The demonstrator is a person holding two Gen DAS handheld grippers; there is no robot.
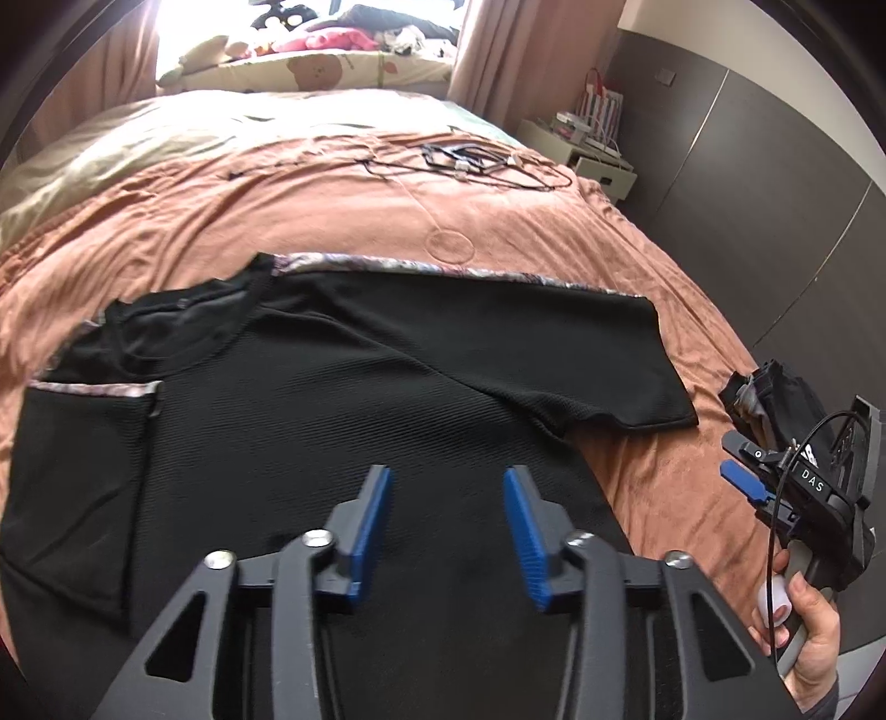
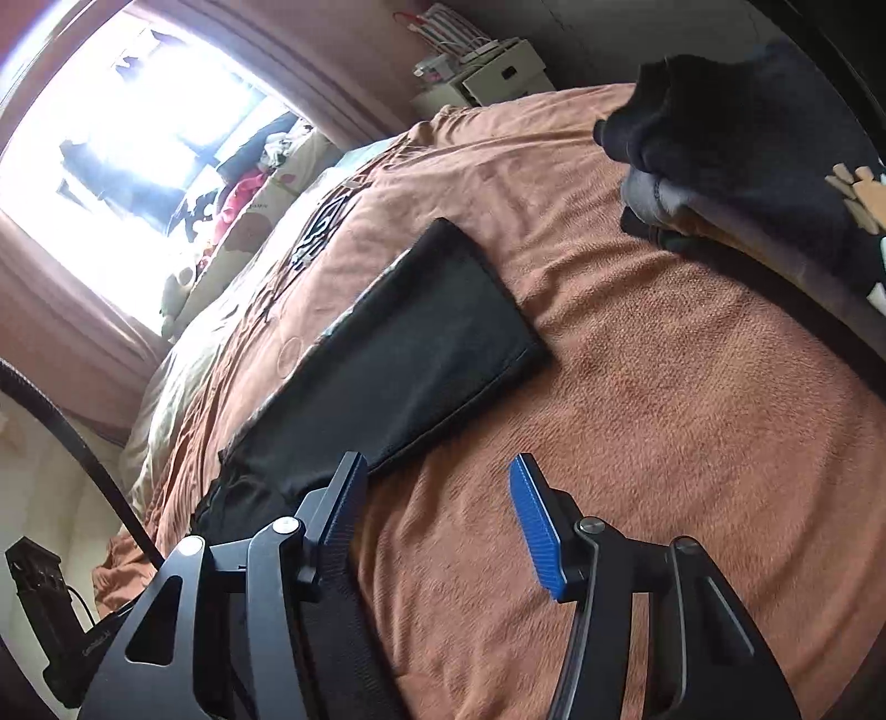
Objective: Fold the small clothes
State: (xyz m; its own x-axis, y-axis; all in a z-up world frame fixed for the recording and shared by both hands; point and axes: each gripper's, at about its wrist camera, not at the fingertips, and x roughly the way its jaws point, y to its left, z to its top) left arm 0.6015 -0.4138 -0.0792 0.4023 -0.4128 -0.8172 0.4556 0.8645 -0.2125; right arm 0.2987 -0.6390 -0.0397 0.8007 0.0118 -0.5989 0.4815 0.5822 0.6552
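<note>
A bedroom: a bed [image 1: 498, 221] covered in a rust-orange blanket is filling the view, with a bright window and soft toys [image 1: 310, 41] at its far end, tangled cables [image 1: 487, 166] lying on the blanket, and a small bedside cabinet [image 1: 587, 149] to the right.

At the left and centre, a black T-shirt [image 1: 332, 376] is lying flat on the bed, neckline to the left, its near-left sleeve already turned in over the body. Its long axis is running from the near edge away toward the window; its other sleeve [image 1: 554, 354] is sticking out flat to the right.

The left gripper [image 1: 447, 526] is hovering over the shirt's body, jaws partly apart with nothing between them.

Further right, the right gripper [image 2: 437, 526] is hanging over the shirt's right edge, one finger above black cloth, the other above blanket, jaws half apart and holding nothing. A hand [image 1: 808, 637] is gripping its handle.

At the far right, a pile of dark clothes [image 2: 747, 144] is sitting near the bed's edge.

The step appears to be folding in the outstretched sleeve. Next, the right gripper likely needs to pinch that sleeve's edge and carry it leftward across the body.
</note>
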